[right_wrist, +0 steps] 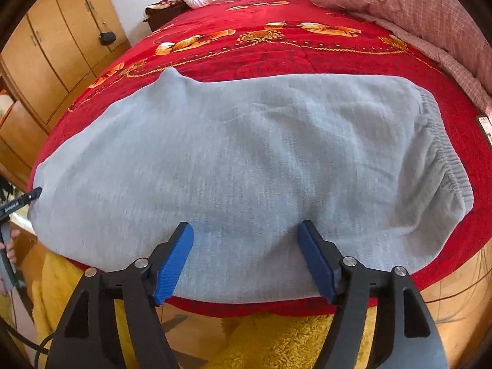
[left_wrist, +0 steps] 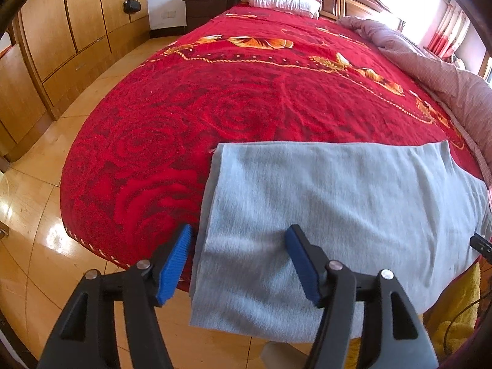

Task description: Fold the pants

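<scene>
No lettering legible anywhere — only blurred specks.

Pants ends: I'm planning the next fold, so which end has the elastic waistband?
The end by the right gripper: the grey pants show a ribbed, gathered waistband there; the opposite end is plain.

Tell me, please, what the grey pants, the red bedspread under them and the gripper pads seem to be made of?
Grey pants: soft knit, probably cotton fleece; matte, heathered, with a ribbed gathered waistband.
Red bedspread: thick plush, likely synthetic; a fuzzy pile with rose patterns.
Gripper pads: blue, finely ridged, probably rubber or soft plastic, on black, seemingly plastic fingers.
</scene>
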